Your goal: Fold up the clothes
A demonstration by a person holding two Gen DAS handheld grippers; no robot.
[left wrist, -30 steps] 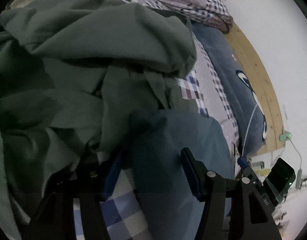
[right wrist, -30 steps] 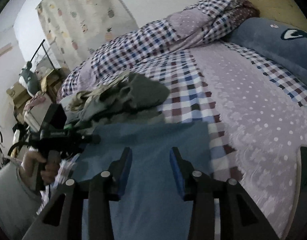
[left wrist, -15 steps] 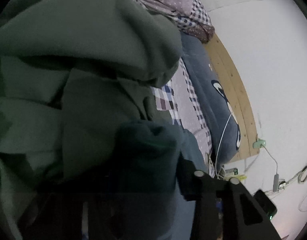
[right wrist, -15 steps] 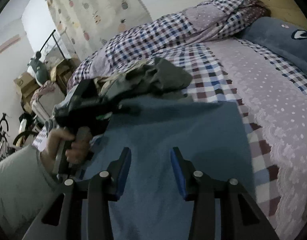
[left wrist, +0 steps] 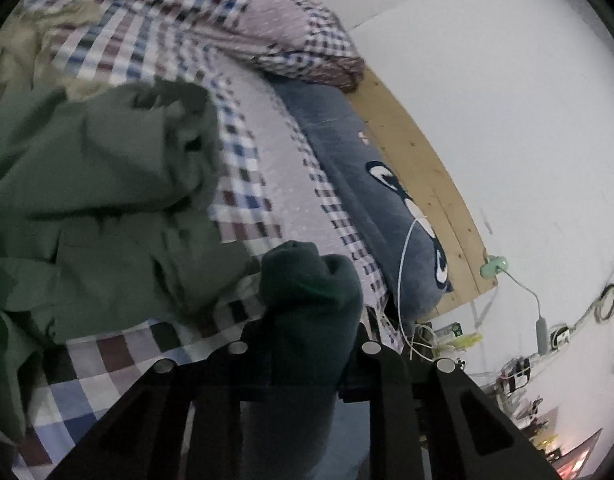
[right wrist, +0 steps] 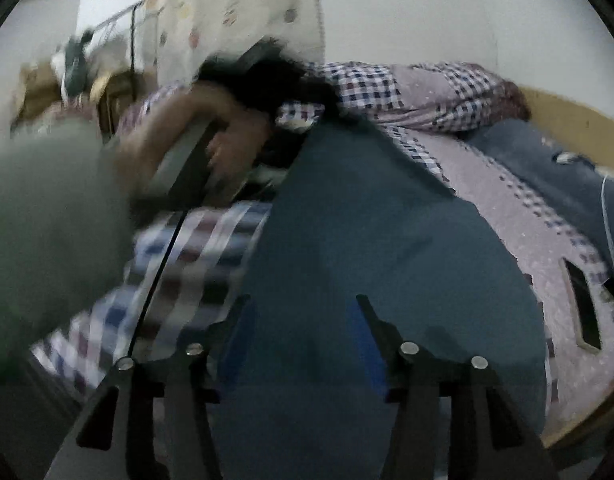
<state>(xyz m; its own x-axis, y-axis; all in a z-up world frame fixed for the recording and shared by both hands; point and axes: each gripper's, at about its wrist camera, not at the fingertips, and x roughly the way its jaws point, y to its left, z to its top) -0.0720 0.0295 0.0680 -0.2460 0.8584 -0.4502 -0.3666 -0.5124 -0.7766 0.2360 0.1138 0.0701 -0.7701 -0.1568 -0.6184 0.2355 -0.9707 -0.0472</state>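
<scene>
Left gripper [left wrist: 307, 344] is clamped on a bunched fold of the dark teal garment [left wrist: 307, 304], cloth bulging up between the two fingers and hiding their tips; the garment hangs down from there out of the bottom of the left wrist view. In the right wrist view the same teal garment [right wrist: 367, 248] spreads wide over the checked bedsheet [right wrist: 195, 256], one corner pulled up toward the person's hand [right wrist: 211, 136], which grips the left tool (heavily blurred, details unclear). Right gripper [right wrist: 303, 320] hovers over the teal cloth with its blue-padded fingers [right wrist: 365, 340] apart, nothing between them. A crumpled green garment [left wrist: 95, 184] lies in a heap on the sheet just left of the left gripper, apart from the teal one. Grey-blue pillow [left wrist: 371, 184] with a cartoon print sits along the wooden headboard [left wrist: 419, 168], a white cable [left wrist: 405, 248] draped over it. A checked quilt [left wrist: 235, 12] is piled at the far end of the bed. Green sleeve [right wrist: 47, 220] fills the left of the right wrist view. A patterned curtain [right wrist: 227, 4] hangs behind.
</scene>
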